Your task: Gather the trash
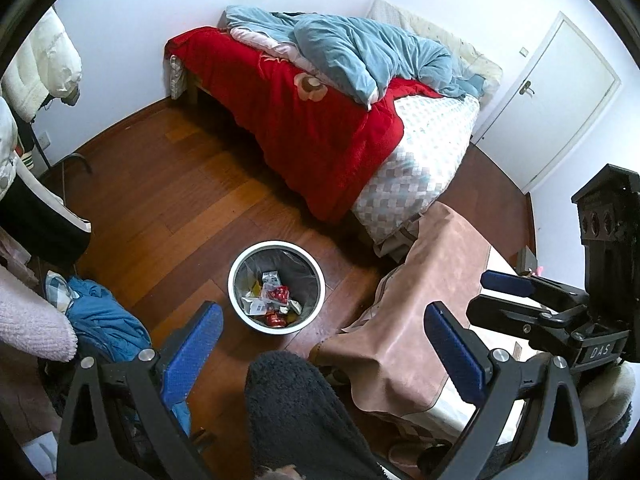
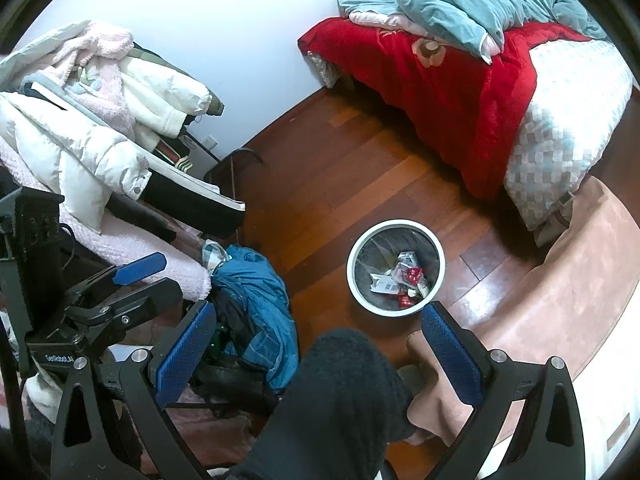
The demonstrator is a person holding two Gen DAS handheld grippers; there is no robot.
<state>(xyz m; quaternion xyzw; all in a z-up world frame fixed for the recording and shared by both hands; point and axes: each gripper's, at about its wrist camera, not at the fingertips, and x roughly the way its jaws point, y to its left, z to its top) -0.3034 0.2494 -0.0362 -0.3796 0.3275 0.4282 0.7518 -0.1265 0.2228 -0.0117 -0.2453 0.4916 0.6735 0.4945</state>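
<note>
A white-rimmed bin (image 1: 276, 244) with a grey liner stands on the wooden floor ahead of both grippers. Red and white wrappers (image 1: 272, 296) lie inside it. In the right wrist view the bin (image 2: 396, 223) and its wrappers (image 2: 400, 280) sit just beyond the right fingertip. My left gripper (image 1: 324, 344) is open, with nothing held. My right gripper (image 2: 320, 352) is open too and empty. A dark fleecy limb of the person (image 1: 296, 412) rises between the fingers from below. No loose trash shows on the floor.
A bed with a red blanket (image 1: 304, 128) and a blue duvet fills the back. Clothes are piled at the left (image 2: 80, 128), with a blue garment (image 2: 260, 300) on the floor. A pink-brown cloth (image 1: 408, 320) covers furniture at the right. A white door (image 1: 560, 100) is shut.
</note>
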